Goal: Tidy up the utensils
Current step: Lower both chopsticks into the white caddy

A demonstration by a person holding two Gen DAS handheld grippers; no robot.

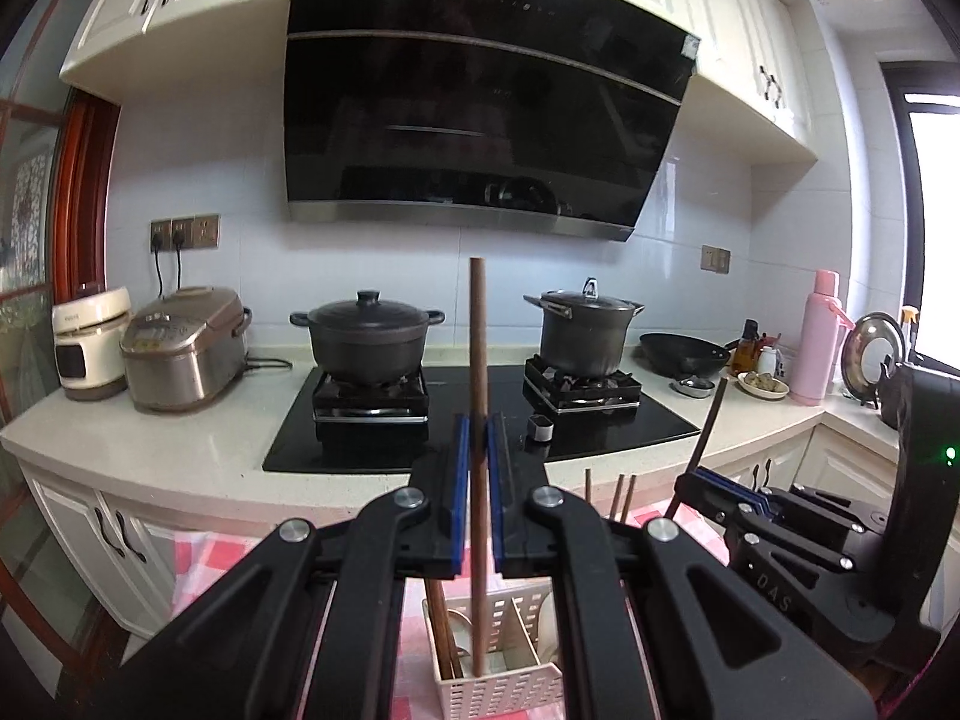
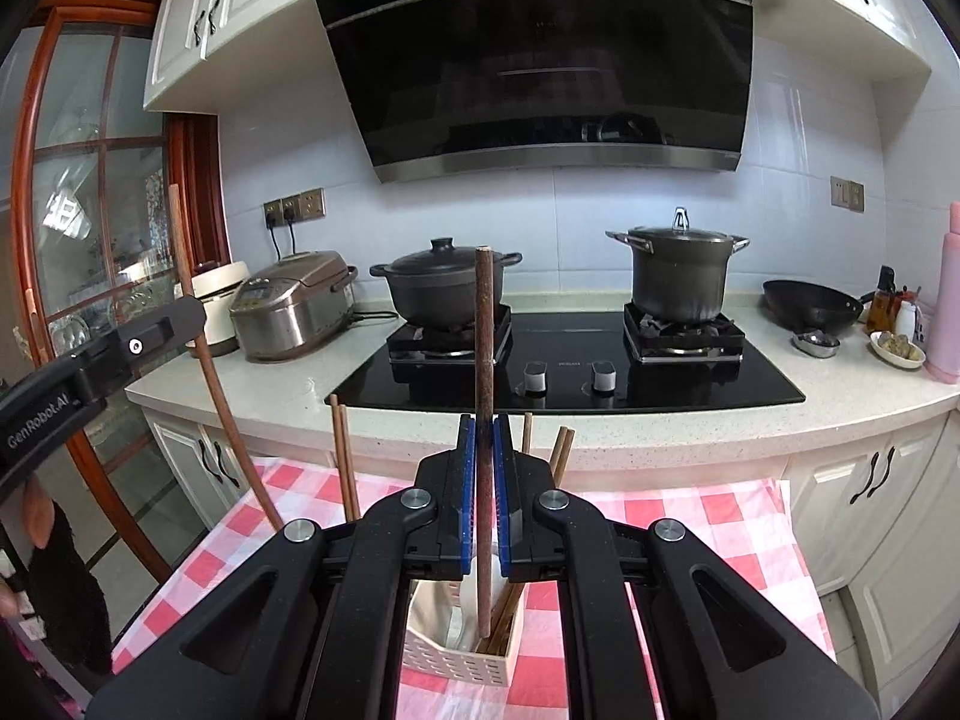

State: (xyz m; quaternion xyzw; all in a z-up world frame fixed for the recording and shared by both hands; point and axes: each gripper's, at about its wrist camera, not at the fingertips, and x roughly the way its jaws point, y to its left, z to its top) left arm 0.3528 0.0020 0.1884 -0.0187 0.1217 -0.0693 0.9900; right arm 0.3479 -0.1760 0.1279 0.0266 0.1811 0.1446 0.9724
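Note:
My left gripper is shut on a brown wooden chopstick that stands upright. Its lower end reaches into the white slotted caddy right below. In the right wrist view my right gripper is likewise shut on a second upright chopstick, whose tip hangs in the caddy beside several other chopsticks and white spoons. Each gripper shows in the other's view: the right gripper at the right, the left gripper at the left.
The caddy stands on a pink checked cloth. Behind it runs a counter with a black hob, two dark pots, rice cookers, a wok and a pink bottle. More chopstick ends stick up nearby.

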